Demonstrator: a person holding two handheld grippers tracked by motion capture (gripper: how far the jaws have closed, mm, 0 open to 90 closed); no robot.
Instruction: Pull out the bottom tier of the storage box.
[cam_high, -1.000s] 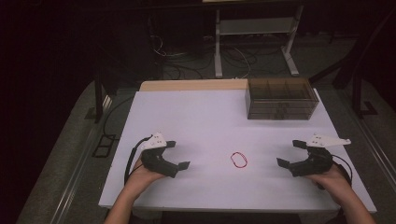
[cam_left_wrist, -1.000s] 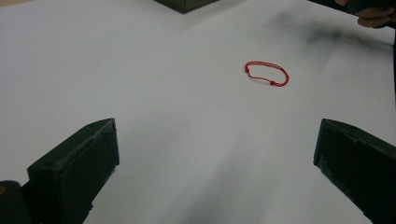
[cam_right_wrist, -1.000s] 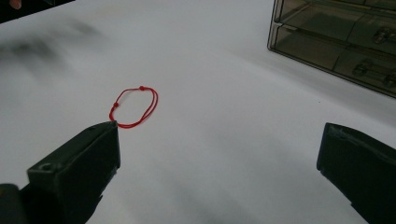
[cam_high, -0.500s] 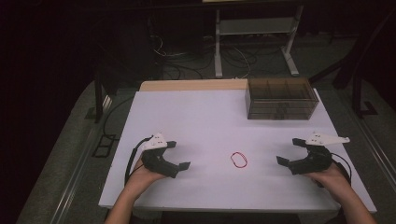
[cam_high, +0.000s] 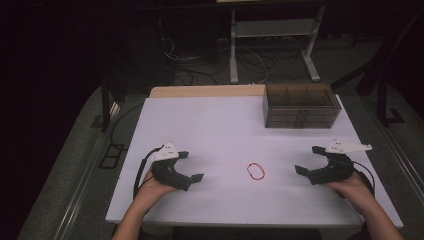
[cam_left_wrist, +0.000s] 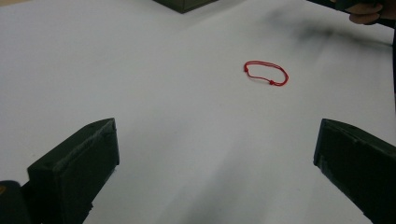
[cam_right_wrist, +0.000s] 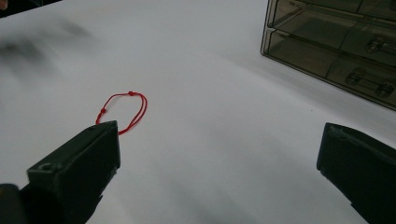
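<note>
Nothing much has shifted over the last second: both grippers sit where they were, and the right one looks a touch lower. Red loop (cam_high: 256, 171) lies flat on the white table (cam_high: 220, 125), between the tools, at about 3 o'clock from the left gripper (cam_high: 189, 166) and 9 o'clock from the right gripper (cam_high: 309, 160), long axis running roughly 11 to 5. Right looks slightly nearer; both sets of jaws stand wide apart, empty, hands low near the table edge, drawer box (cam_high: 301, 105) well apart at 1 o'clock.
</note>
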